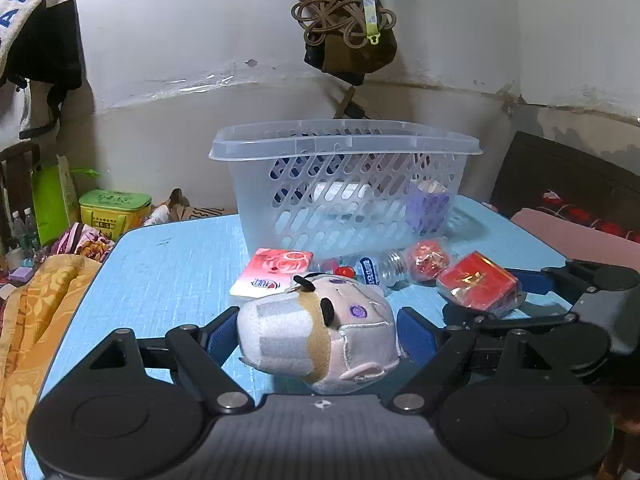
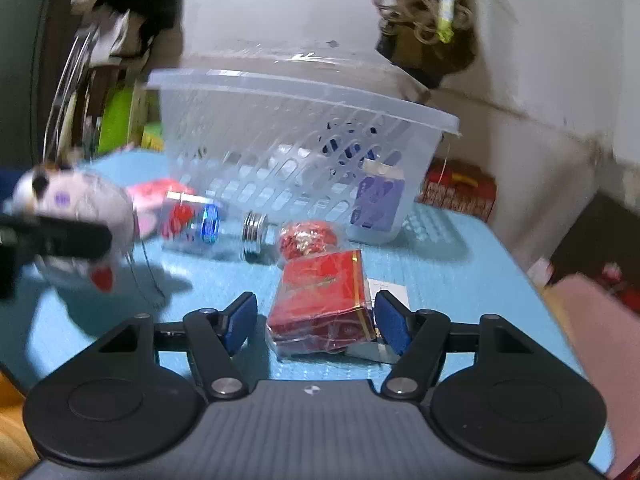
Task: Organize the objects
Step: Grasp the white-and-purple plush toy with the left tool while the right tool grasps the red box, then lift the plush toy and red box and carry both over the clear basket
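Observation:
A grey-and-white plush toy (image 1: 316,340) sits between the blue pads of my left gripper (image 1: 318,336), which is shut on it; the right wrist view shows the toy (image 2: 80,208) raised over its shadow. A red box in clear wrap (image 2: 324,300) lies on the blue table (image 1: 168,272) between the fingers of my right gripper (image 2: 316,320). The right pad is at the wrap, and a small gap shows at the left pad, so this gripper is open. Behind stands a clear slotted basket (image 1: 344,148) holding a purple pack (image 1: 426,208).
In front of the basket lie a red-and-white packet (image 1: 276,272), a clear bottle (image 1: 372,270) on its side and a red foil ball (image 1: 430,260). An orange blanket (image 1: 36,312) and a green-lidded tin (image 1: 114,210) sit left of the table. A bag with cords (image 1: 348,40) hangs on the wall.

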{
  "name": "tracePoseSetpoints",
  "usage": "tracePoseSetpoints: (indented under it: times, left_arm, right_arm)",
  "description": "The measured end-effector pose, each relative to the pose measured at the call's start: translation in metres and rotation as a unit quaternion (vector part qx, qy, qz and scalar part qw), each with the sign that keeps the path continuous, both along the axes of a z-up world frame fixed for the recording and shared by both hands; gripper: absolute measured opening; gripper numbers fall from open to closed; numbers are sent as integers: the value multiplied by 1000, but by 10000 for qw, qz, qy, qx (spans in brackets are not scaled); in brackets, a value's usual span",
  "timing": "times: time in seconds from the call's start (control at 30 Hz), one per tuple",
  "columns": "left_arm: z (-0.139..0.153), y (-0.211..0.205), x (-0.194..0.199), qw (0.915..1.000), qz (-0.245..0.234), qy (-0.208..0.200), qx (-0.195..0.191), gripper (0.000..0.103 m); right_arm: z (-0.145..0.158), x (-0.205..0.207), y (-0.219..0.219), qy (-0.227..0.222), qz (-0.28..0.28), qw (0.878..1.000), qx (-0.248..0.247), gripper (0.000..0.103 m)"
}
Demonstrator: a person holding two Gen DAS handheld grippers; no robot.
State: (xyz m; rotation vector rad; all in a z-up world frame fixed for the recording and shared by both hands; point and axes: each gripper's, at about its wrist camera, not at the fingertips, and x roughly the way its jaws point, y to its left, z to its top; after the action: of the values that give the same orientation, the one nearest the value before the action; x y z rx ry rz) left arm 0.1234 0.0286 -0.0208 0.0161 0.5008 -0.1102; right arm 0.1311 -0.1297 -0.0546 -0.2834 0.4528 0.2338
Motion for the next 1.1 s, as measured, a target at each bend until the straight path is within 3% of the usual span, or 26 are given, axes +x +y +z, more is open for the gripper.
tracePoseSetpoints:
  times: [0.03, 0.2, 0.47, 1.1]
  left_arm:
    - [0, 1, 0, 10000, -3, 1, -5, 86]
    - [2, 7, -2, 9999, 2, 11, -168, 86]
    - [6, 7, 0, 9996, -25, -39, -269, 86]
    - [3, -24, 4, 9998, -187, 22, 27, 86]
  right_arm:
    - [-1, -2, 2, -48, 7, 9999, -125, 57]
    - [5, -4, -2, 76, 62, 9999, -135, 57]
    - [23, -17, -24, 159, 233, 9984, 486, 57]
    - [39, -26, -72, 222, 394, 9897, 1359, 57]
